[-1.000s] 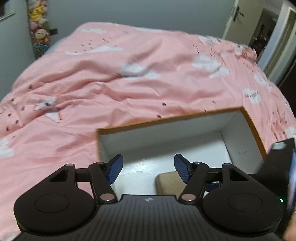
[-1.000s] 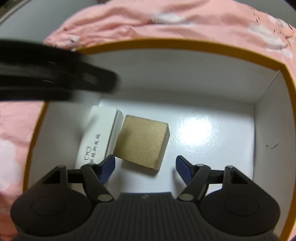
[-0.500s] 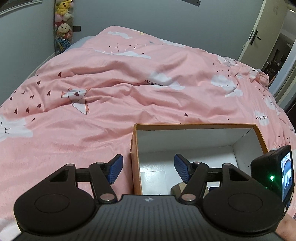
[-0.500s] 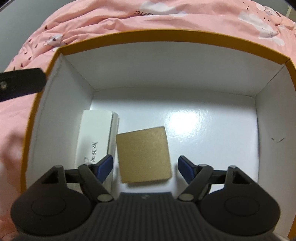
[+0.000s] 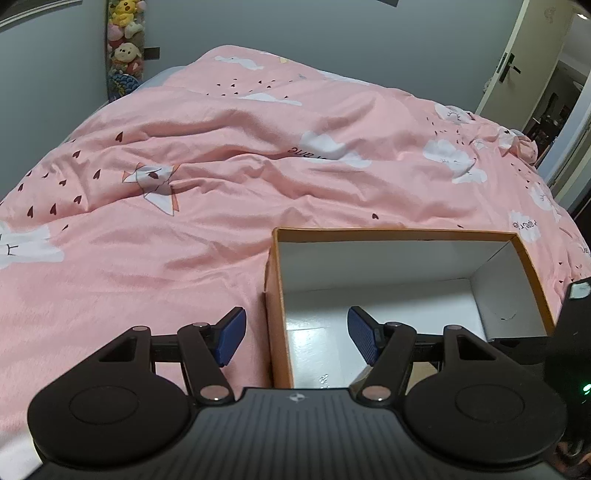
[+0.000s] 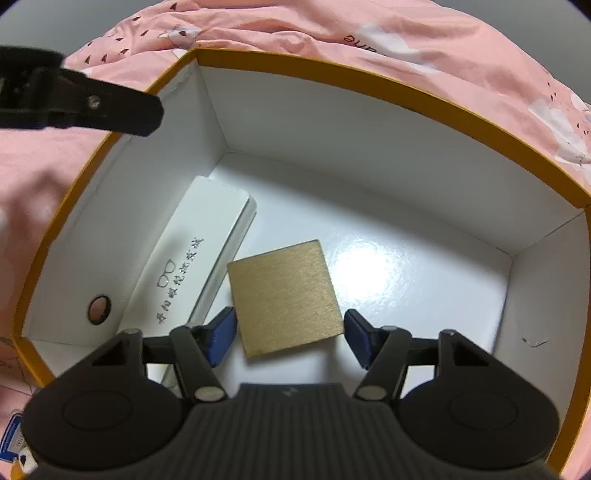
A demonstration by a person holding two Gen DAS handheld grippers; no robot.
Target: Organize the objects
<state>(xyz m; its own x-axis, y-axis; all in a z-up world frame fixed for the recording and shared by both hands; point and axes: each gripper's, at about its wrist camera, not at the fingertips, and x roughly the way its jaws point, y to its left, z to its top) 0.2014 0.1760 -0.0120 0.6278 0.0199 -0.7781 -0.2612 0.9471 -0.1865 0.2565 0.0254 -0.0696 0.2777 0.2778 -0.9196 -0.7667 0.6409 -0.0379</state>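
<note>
An open cardboard box with an orange rim and white inside sits on the pink bedding. On its floor lie a gold square box and a long white box with a glasses drawing, side by side. My right gripper points down into the box; its jaws are closing, with the gold box between the blue pads and only thin gaps left. My left gripper is open and straddles the left wall of the cardboard box, holding nothing. One of its fingers shows over that rim.
The pink duvet covers the whole bed around the box. Plush toys hang on the far wall, and a door stands at the back right. The right half of the box floor is bare.
The left gripper shifted left, from over the box's inside to astride its left wall. The right gripper rolled, so the box contents appear turned, and its pads drew in toward the gold box.
</note>
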